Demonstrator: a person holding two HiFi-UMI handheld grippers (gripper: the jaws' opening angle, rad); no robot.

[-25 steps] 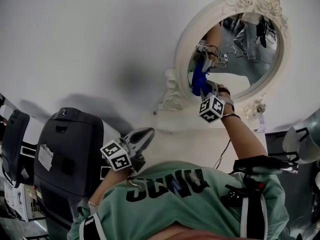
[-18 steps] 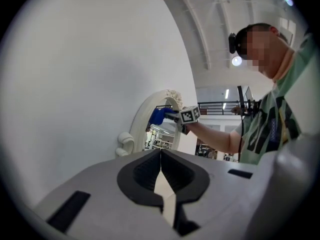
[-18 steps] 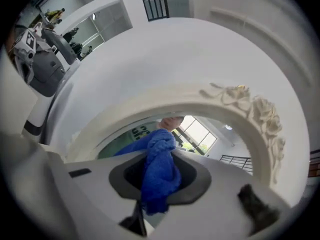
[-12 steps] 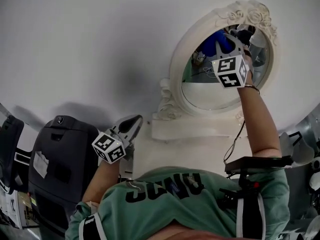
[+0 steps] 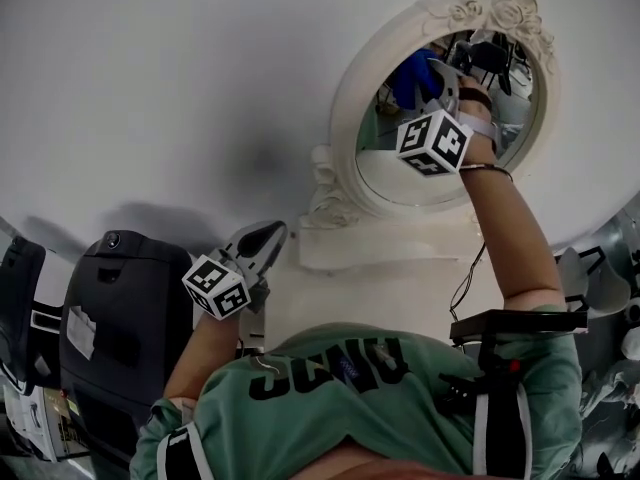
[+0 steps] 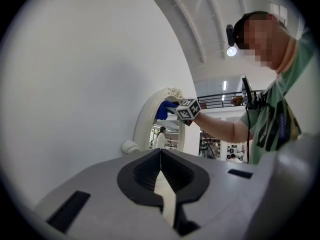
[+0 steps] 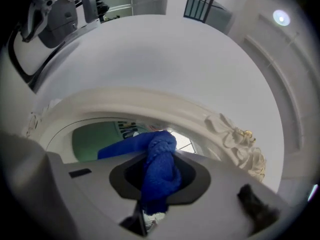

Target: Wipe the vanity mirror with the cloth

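Note:
The oval vanity mirror (image 5: 412, 176) hangs on the white wall in an ornate white frame (image 5: 343, 118) with carved roses on top. My right gripper (image 5: 432, 80) is shut on a bunched blue cloth (image 5: 410, 76), which is pressed to the upper left of the glass. In the right gripper view the cloth (image 7: 160, 169) fills the jaws, with the glass (image 7: 92, 136) and frame (image 7: 200, 114) just beyond. My left gripper (image 5: 265, 238) is shut with nothing in it, held low and left of the mirror. From the left gripper view the mirror frame (image 6: 149, 120) and cloth (image 6: 163, 109) appear farther off.
A white shelf-like base (image 5: 380, 253) juts out under the mirror. A black case or machine (image 5: 110, 308) stands at the lower left. A thin cable (image 5: 465, 288) hangs below the right forearm. The wall (image 5: 180, 88) left of the mirror is bare.
My right gripper carried the cloth from the lower left of the glass up to its top, then slightly left. The left gripper has barely shifted.

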